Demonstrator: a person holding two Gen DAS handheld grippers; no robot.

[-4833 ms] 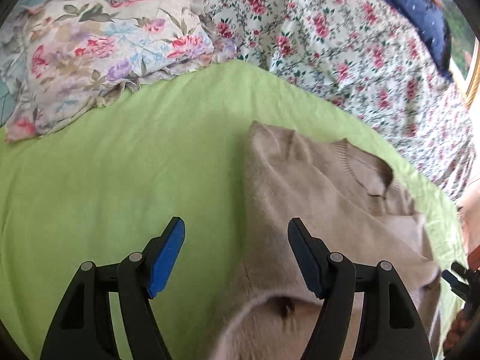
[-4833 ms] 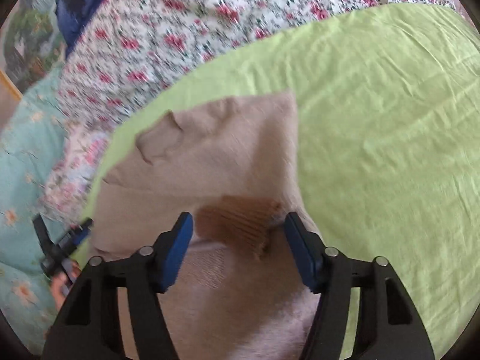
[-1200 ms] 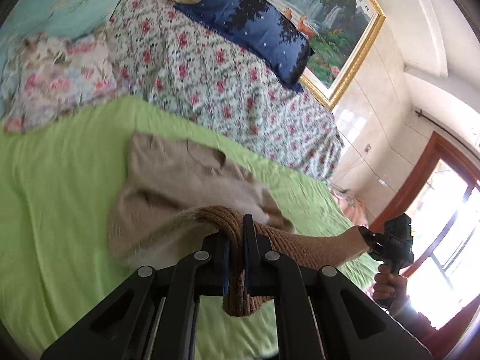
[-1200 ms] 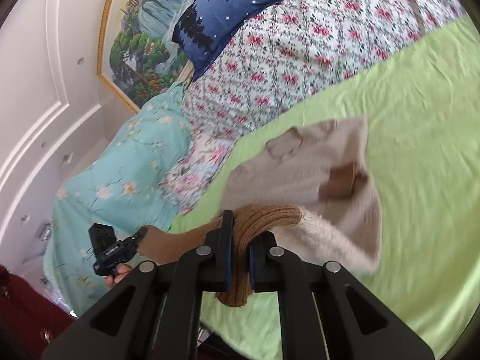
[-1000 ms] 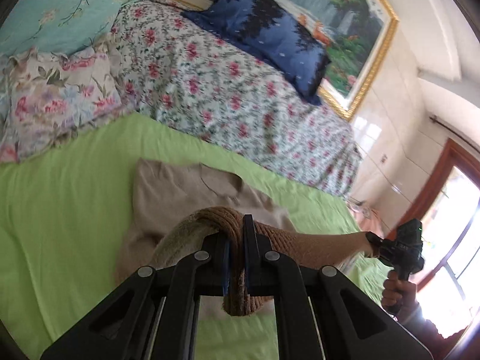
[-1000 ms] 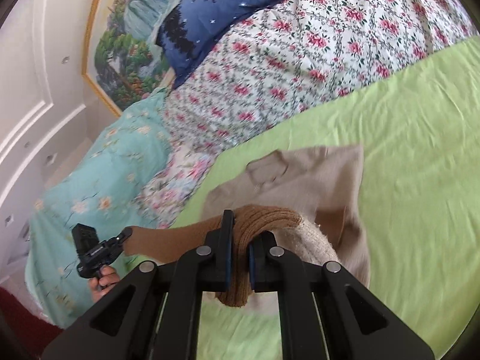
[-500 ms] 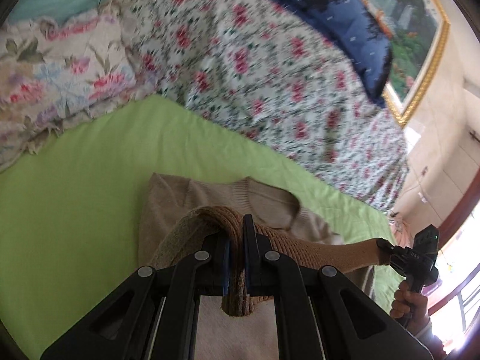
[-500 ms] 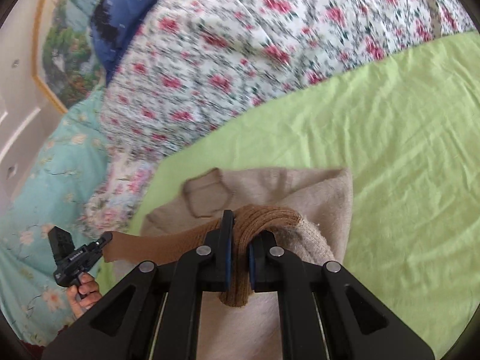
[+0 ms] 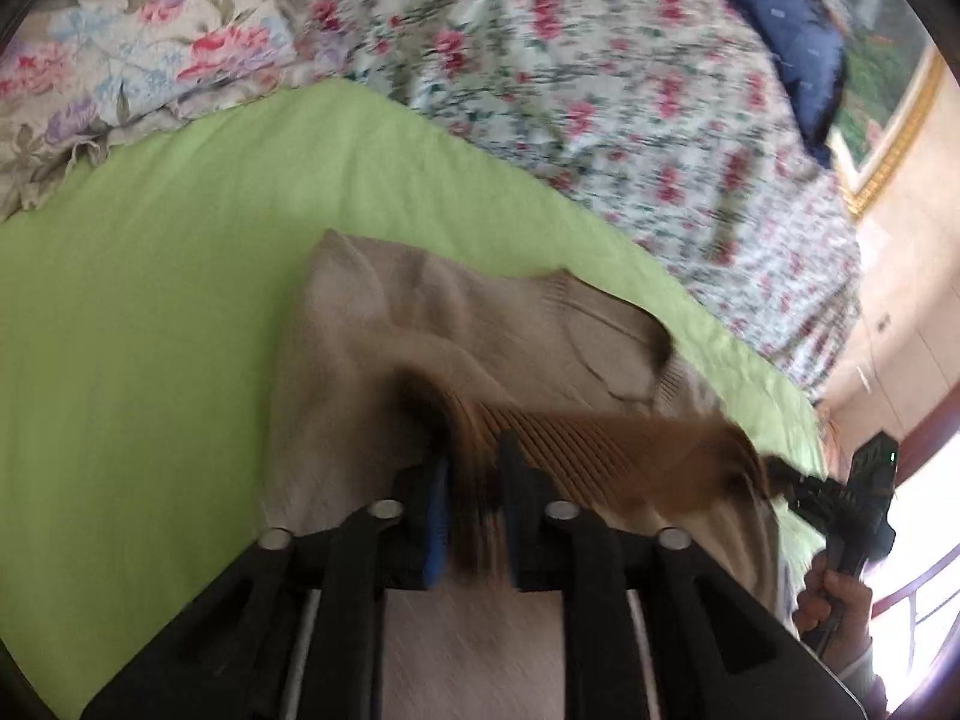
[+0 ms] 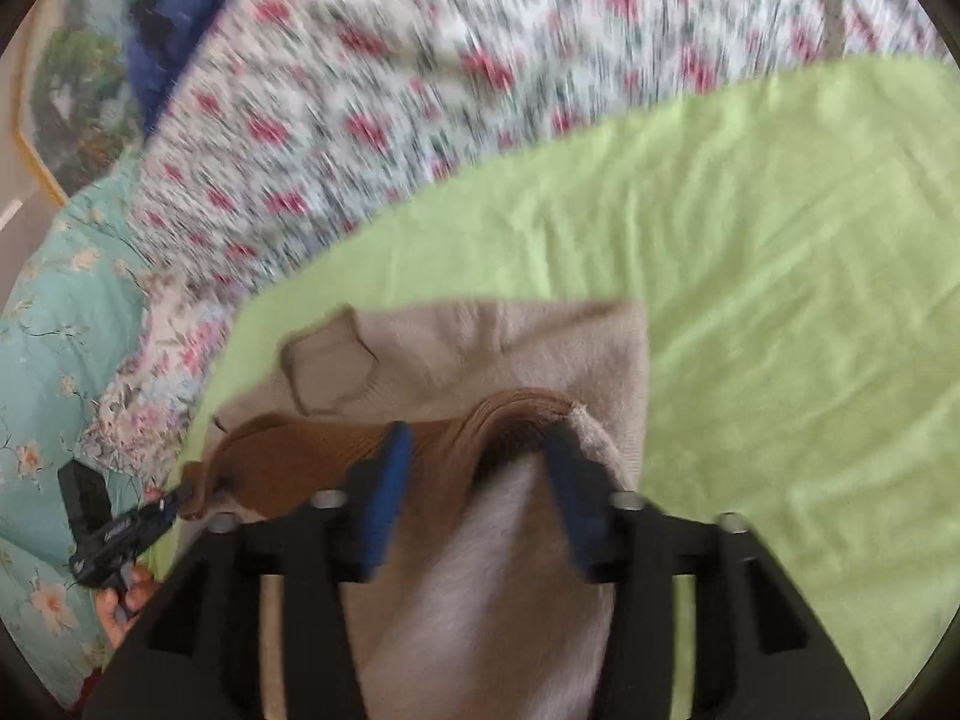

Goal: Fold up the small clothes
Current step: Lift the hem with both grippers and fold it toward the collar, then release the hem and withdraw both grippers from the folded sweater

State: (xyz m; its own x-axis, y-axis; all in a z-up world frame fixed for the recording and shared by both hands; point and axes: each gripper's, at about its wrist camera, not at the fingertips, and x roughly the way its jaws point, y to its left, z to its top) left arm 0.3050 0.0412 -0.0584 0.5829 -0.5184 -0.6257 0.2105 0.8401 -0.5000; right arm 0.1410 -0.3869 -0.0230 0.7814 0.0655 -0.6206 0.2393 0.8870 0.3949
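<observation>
Beige sweater, brown ribbed hem doubled over | left claw gripping hem | right claw wide

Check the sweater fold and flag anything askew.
The brown ribbed hem lies across the beige sweater near the collar, slightly slanted, bunched into a hump between the right gripper fingers.

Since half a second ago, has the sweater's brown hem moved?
Yes. The brown hem has been carried forward toward the collar, which lies on the green sheet, and the right gripper has opened around it.
</observation>
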